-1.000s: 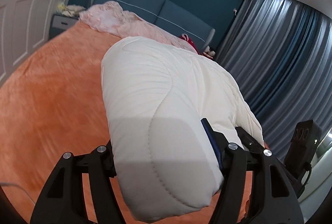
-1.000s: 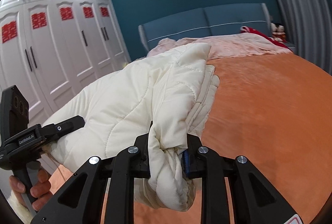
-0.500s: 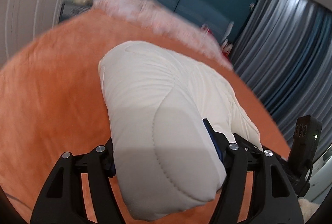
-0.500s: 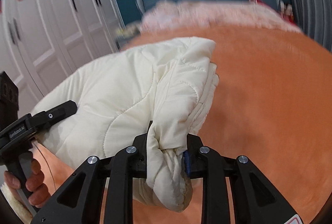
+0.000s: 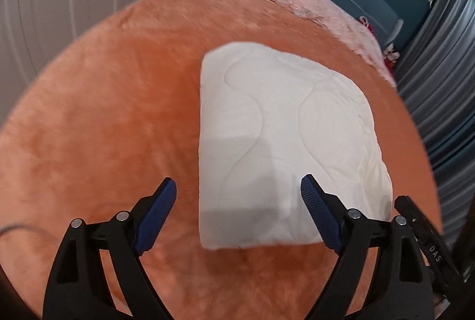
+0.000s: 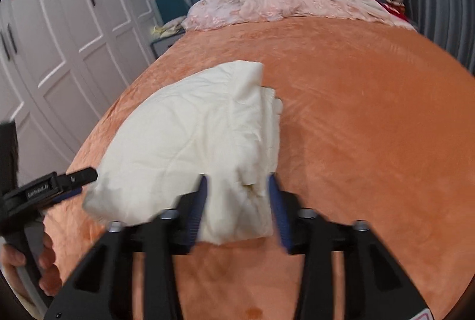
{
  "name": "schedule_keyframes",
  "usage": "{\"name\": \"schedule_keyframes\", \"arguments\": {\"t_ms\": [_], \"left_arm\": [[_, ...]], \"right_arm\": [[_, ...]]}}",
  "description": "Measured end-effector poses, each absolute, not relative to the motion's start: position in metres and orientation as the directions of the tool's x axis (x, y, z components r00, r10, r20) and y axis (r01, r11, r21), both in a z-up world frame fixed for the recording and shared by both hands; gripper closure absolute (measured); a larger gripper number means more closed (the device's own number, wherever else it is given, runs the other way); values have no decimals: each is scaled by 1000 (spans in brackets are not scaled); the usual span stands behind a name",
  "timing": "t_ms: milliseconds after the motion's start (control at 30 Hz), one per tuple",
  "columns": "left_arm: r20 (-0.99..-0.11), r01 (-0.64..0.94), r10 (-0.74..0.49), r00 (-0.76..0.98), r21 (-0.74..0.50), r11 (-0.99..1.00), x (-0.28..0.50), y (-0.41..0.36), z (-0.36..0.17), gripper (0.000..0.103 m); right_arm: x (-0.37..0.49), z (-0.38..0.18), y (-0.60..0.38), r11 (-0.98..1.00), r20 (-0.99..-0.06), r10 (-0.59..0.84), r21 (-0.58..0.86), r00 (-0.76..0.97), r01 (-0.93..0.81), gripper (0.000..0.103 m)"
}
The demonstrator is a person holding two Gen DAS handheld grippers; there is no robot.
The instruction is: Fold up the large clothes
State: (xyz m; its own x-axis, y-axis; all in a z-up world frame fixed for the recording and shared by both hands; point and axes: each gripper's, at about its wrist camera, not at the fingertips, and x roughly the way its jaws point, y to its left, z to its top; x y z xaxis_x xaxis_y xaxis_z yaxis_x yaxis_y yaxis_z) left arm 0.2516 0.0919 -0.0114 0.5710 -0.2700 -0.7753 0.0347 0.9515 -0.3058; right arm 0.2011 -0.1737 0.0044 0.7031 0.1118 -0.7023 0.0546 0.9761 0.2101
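Left wrist view: my left gripper (image 5: 239,201) has just been opening; jaws spread wide, pads clear of the folded cream quilted garment (image 5: 285,148), whose near left corner sits between them. It rests on the orange bed cover (image 5: 104,112), likely set down as a finished bundle.

Right wrist view: my right gripper (image 6: 237,204), blurred, has jaws either side of the garment's near right end; grip or release, I cannot tell.

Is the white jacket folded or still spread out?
Folded: the white jacket lies as a compact padded bundle on the orange blanket, layered edges stacked along one side.
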Motion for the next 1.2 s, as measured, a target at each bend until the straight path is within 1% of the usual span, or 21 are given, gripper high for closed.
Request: {"name": "schedule_keyframes", "arguments": {"t_ms": [67, 167, 233, 267, 300, 333, 367, 400, 467, 533, 600, 633, 667, 700, 733, 767, 933, 967, 1067, 1100, 1200], "left_arm": [[-804, 14, -225, 551, -260, 965, 251, 82, -8, 20], [-839, -22, -211, 501, -256, 966, 254, 77, -20, 21], [-841, -43, -276, 466, -333, 942, 253, 85, -31, 20], [-831, -50, -318, 456, -380, 924, 253, 89, -37, 18], [-820, -55, -354, 450, -422, 905, 253, 96, -41, 13], [-809, -72, -373, 454, -451, 890, 252, 105, -47, 10], [-809, -86, -362, 463, -448, 890, 252, 106, -51, 10], [-808, -96, -355, 470, -446, 890, 252, 110, -54, 8], [-794, -108, -385, 471, -484, 868, 254, 118, -65, 5], [-777, -108, -446, 444, -540, 834, 261, 120, -83, 5], [-764, -105, -478, 433, -570, 815, 268, 119, -96, 5], [-758, -92, -489, 431, -576, 812, 270, 117, -99, 5], [-750, -68, -499, 434, -579, 812, 274, 113, -102, 5], [-743, -41, -505, 439, -578, 815, 277, 108, -101, 14], [-730, -4, -518, 446, -580, 814, 279, 102, -96, 29], [-731, 34, -504, 459, -553, 833, 283, 93, -86, 29], [-700, 210, -479, 530, -439, 874, 294, 52, -46, 27], [-705, 236, -459, 541, -396, 887, 295, 41, -44, 25], [-761, 231, -364, 537, -283, 931, 299, 22, -62, 16], [-770, 226, -356, 530, -276, 934, 297, 22, -69, 15], [-781, 185, -367, 506, -317, 930, 280, 41, -80, 15]], "right_arm": [[208, 9, -164, 981, -729, 114, 191, 675, 40, 98], [217, 6, -157, 987, -742, 88, 155, 664, 43, 98], [224, 9, -162, 987, -744, 81, 153, 663, 51, 96], [228, 10, -166, 984, -745, 92, 171, 661, 56, 85], [235, 8, -172, 980, -756, 98, 185, 648, 68, 78], [239, 6, -175, 978, -763, 101, 192, 639, 75, 64], [246, 0, -179, 976, -772, 98, 199, 628, 92, 59], [252, -6, -181, 974, -782, 93, 199, 616, 105, 58], [262, -21, -184, 969, -807, 114, 219, 579, 115, 45], [273, -43, -185, 950, -826, 177, 286, 536, 128, 39], [278, -62, -185, 925, -825, 233, 352, 515, 145, 42], [280, -69, -186, 911, -816, 258, 383, 518, 149, 48], [280, -70, -187, 903, -803, 275, 404, 529, 144, 66], [279, -65, -188, 902, -790, 274, 409, 549, 138, 78], [278, -58, -188, 903, -779, 276, 411, 564, 127, 80], [274, -42, -189, 907, -752, 271, 408, 601, 101, 83], [242, 18, -199, 953, -650, 154, 298, 744, 63, 84], [241, 15, -202, 956, -657, 139, 283, 741, 72, 84], [259, -37, -209, 968, -771, 113, 228, 627, 105, 79], [262, -62, -209, 963, -802, 136, 245, 582, 111, 78], [259, -70, -203, 956, -795, 160, 273, 585, 110, 69]]}}
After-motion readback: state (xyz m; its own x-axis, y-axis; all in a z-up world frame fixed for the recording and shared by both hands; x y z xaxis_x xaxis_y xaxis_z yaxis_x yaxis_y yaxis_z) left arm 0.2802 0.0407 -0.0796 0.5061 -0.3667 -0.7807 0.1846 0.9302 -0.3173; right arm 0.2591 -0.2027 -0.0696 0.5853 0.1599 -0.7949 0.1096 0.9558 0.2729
